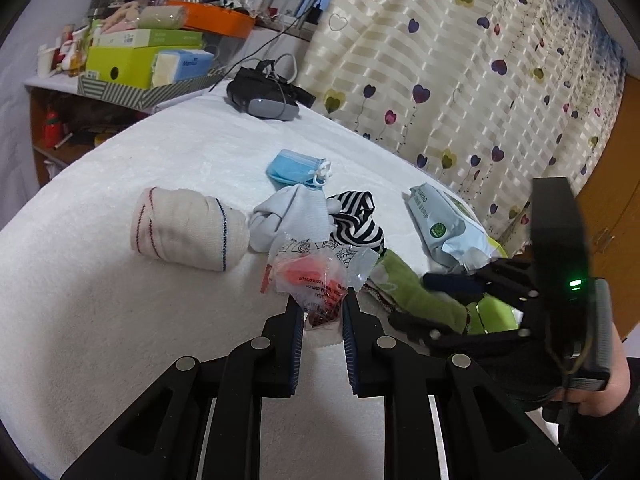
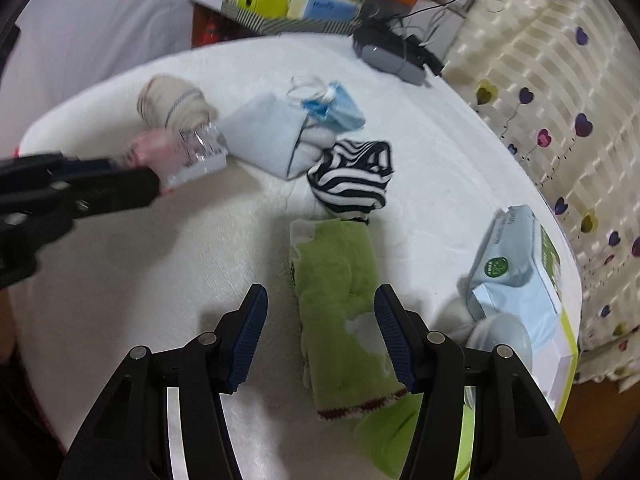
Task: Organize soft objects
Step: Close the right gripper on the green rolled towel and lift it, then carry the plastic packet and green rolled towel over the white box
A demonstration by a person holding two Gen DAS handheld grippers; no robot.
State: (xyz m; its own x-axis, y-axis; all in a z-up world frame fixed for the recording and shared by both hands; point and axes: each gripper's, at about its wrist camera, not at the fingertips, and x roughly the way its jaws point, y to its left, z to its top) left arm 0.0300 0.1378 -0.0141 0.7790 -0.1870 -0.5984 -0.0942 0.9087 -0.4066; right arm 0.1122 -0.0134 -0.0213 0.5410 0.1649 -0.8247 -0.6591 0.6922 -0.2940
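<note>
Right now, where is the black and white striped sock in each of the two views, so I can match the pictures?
Left wrist view: the striped sock lies just right of centre, beyond the plastic packet held in the left gripper.
Right wrist view: the striped sock lies above centre, just beyond the far end of the green sock.
Shared landmark: the blue face masks, farther away than the striped sock in both views.
</note>
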